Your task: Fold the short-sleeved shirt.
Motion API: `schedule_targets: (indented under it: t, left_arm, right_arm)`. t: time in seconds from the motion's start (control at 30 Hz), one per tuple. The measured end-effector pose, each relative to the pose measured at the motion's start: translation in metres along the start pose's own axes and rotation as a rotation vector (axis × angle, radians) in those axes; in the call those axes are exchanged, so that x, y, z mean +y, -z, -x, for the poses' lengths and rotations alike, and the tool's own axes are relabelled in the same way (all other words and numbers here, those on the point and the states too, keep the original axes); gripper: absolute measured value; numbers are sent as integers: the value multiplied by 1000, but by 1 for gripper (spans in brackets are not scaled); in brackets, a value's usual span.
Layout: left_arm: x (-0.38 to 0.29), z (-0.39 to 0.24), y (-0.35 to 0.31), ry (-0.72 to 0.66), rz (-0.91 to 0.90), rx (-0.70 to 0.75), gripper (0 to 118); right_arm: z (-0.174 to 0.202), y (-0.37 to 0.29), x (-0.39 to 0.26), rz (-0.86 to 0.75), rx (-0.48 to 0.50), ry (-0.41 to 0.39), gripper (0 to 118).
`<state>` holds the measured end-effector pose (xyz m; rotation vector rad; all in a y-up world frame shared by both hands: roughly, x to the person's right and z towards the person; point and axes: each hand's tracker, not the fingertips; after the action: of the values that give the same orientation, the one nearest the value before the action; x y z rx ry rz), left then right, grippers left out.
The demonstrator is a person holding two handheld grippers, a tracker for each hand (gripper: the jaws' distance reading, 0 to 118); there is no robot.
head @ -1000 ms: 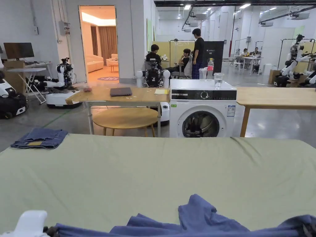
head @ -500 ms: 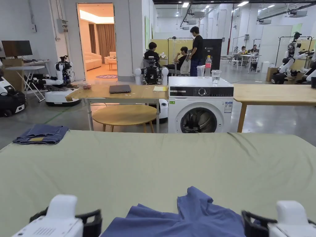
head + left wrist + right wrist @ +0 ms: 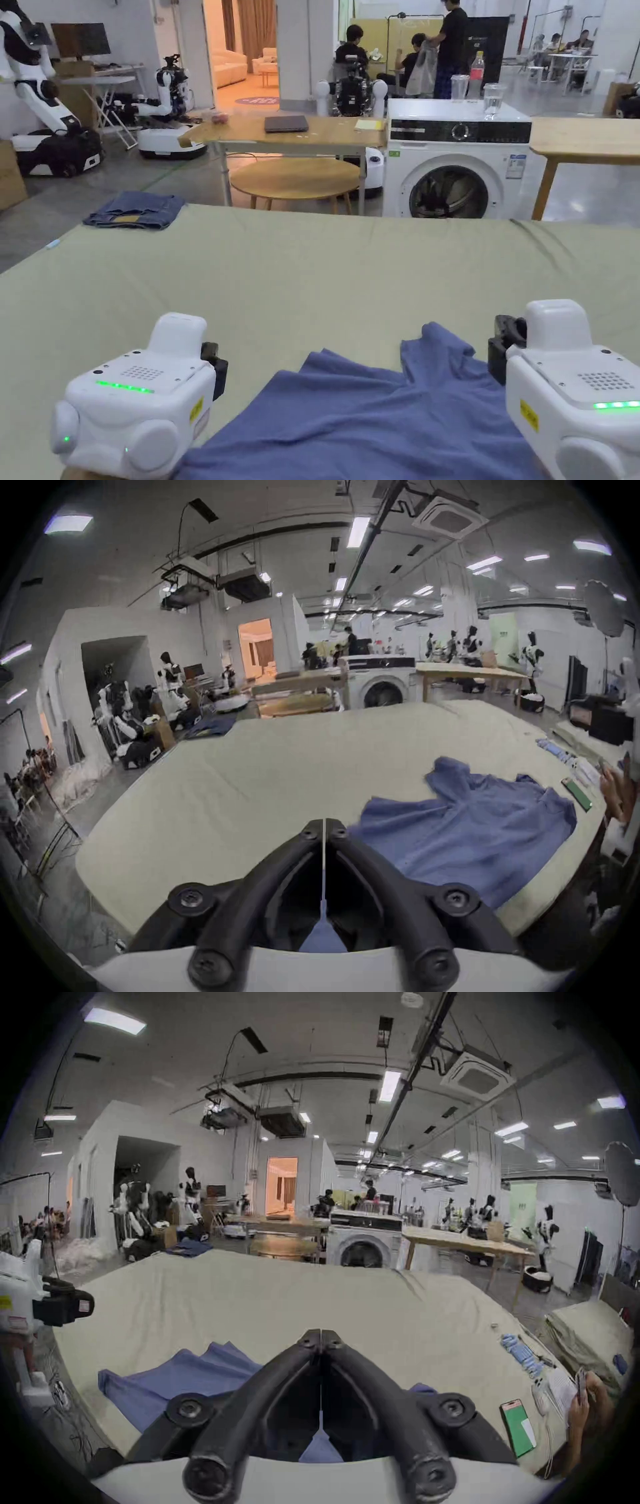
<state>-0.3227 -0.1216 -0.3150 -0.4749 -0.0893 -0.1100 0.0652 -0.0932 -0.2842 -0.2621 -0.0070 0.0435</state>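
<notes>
Two grippers: we hold one in each hand, both low at the near edge of the bed, with the shirt between them.
Left gripper (image 3: 323, 826): in its own view we see the jaws closed tip to tip, and a thin sliver of blue cloth runs up the seam between them, so we read them as clamped on the shirt's near edge. In the head view its white body (image 3: 140, 400) sits at lower left, touching the shirt's left side.
Right gripper (image 3: 321, 1336): in its own view the jaws meet at the tips as well, with blue cloth pinched in the gap below them, so we read it as gripping the shirt too. In the head view its white body (image 3: 572, 387) sits at lower right, over the shirt's right side.
Shirt (image 3: 375, 419): blue, short-sleeved, lying crumpled and unfolded on the bed close to us; one part (image 3: 440, 344) rises in a peak toward the far side.
Bed (image 3: 312, 269): we see a pale green sheet, wrinkled near the far right corner.
Folded blue garment (image 3: 134, 210): it rests on the bed's far left corner, well apart from the shirt.
Washing machine (image 3: 453, 165): it stands beyond the bed, door open, with a bottle and clear cups on top.
Wooden tables (image 3: 294, 134): we see them on both sides of the washing machine, and a low round one under the left table.
Green phone (image 3: 517, 1426): it lies on the bed to our right, near another person's hand (image 3: 581, 1404).
</notes>
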Motion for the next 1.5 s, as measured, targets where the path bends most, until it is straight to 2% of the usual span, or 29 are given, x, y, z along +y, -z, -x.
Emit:
schedule_targets:
  t: [0.13,0.23,0.27,0.3,0.37,0.5,0.6,0.63,0.67,0.73,0.77,0.8,0.87,0.9,0.93,0.97,1.0,1.03,1.1,1.17,1.23,1.27,1.3,1.33,1.37,1.4,1.43,1.47,1.5]
  left_arm:
    - [-37,49,-3,-85,119,-36,2]
    - [-67,68,11,-125,227,-88,110]
    - [-76,70,16,-133,260,-102,118]
    - [-81,68,19,-144,207,-100,118]
    - [-95,69,34,-173,297,-95,118]
    - [-106,60,74,-167,339,-117,117]
    - [-114,53,101,-96,396,-73,106]
    - [-116,51,106,-84,418,-70,92]
    - [-117,50,107,-95,415,-82,60]
    - [-117,51,97,-96,368,-90,45]
    - [-113,49,91,-119,359,-133,12]
    - [-109,46,83,-149,331,-137,0]
    - [-102,39,66,-113,314,-120,0]
    - [-97,37,60,-101,288,-107,0]
    - [-91,35,55,-101,267,-106,0]
    - [-87,34,51,-101,263,-109,0]
    - [-82,33,51,-97,266,-112,0]
    - [-79,32,51,-90,264,-111,0]
    - [-75,31,53,-76,262,-105,0]
    - [-74,32,58,-70,272,-93,0]
    - [-74,31,61,-70,282,-85,0]
    - [-74,31,63,-66,287,-82,0]
    - [-74,31,65,-62,293,-78,0]
    - [-75,30,66,-58,296,-77,0]
    - [-74,30,66,-54,297,-76,0]
    - [-74,30,67,-50,298,-75,0]
    - [-73,29,68,-44,296,-73,0]
    - [-72,29,70,-43,295,-71,0]
    - [-71,29,72,-42,293,-66,0]
  right_arm:
    - [10,13,-15,40,32,26,0]
    - [21,27,-27,82,58,21,0]
    - [24,30,-30,91,60,19,0]
    - [26,34,-33,99,64,17,0]
    - [30,41,-37,116,69,14,0]
    - [25,55,-42,147,54,-10,0]
    - [8,67,-45,178,27,-17,0]
    - [1,71,-47,190,19,-17,0]
    - [-6,74,-49,199,8,-23,0]
    - [-23,87,-50,218,-14,-48,0]
    - [-33,96,-51,232,-18,-61,0]
    - [-44,109,-51,251,-19,-64,0]
    - [-65,140,-53,296,-35,-68,0]
    - [-74,158,-54,330,-26,-72,11]
    - [-83,178,-57,370,-8,-78,35]
    - [-91,196,-61,411,16,-74,81]
    - [-98,218,-66,472,20,-83,107]
    - [-104,239,-77,487,19,-104,116]
    - [-112,268,-89,504,24,-156,116]
    - [-117,290,-104,552,36,-189,116]
    - [-122,305,-121,659,81,-177,116]
    - [-124,309,-127,717,85,-169,110]
    - [-123,302,-129,752,121,-129,99]
    - [-128,295,-126,697,158,-28,87]
    - [-131,288,-121,670,146,17,58]
    - [-133,282,-118,643,138,22,32]
    - [-133,273,-114,622,152,27,15]
    - [-132,267,-112,624,154,20,15]
    - [-128,258,-108,577,116,2,1]
